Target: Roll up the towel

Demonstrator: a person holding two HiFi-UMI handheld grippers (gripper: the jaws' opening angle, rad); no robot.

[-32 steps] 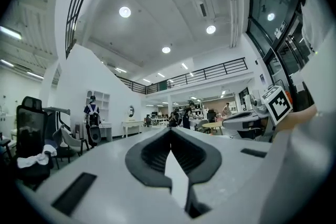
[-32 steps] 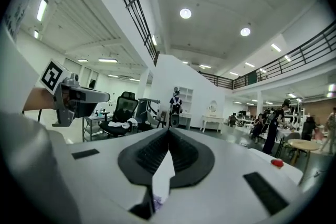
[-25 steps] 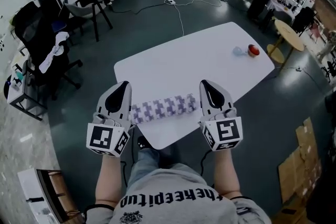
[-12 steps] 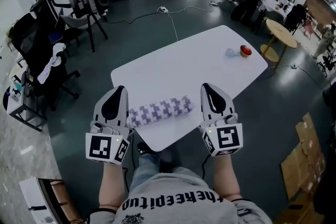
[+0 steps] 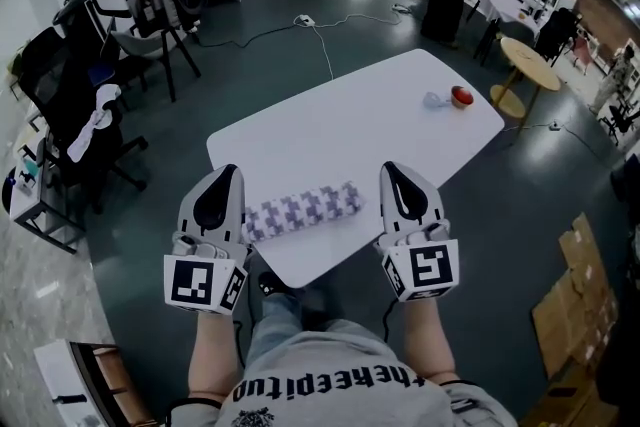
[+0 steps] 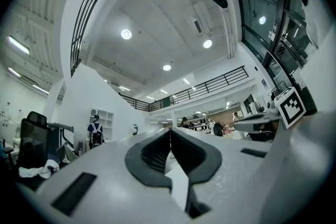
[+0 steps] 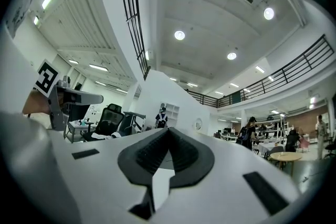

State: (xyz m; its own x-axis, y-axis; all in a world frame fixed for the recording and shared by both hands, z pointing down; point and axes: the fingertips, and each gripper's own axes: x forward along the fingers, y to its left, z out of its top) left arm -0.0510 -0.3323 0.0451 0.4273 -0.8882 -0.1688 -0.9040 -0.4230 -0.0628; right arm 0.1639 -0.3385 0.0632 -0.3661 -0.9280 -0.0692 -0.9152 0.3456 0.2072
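Observation:
A rolled purple-and-white checked towel (image 5: 298,209) lies near the front edge of the white table (image 5: 350,125) in the head view. My left gripper (image 5: 226,172) hovers just left of the roll's left end, and my right gripper (image 5: 392,170) hovers a little right of its right end. Both are held above the table and apart from the towel. Each gripper view looks out level across the room, with the left gripper (image 6: 169,132) and the right gripper (image 7: 168,131) shut, jaws together and nothing between them. Neither gripper view shows the towel.
A small red object (image 5: 461,96) and a pale blue one (image 5: 432,100) sit at the table's far right corner. Black office chairs (image 5: 90,85) stand to the left, a round wooden side table (image 5: 530,65) to the right. Cardboard (image 5: 575,310) lies on the floor at right.
Both grippers have drawn slightly back toward me and lifted off the table; the rolled towel stays where it was. The head view has shifted a little.

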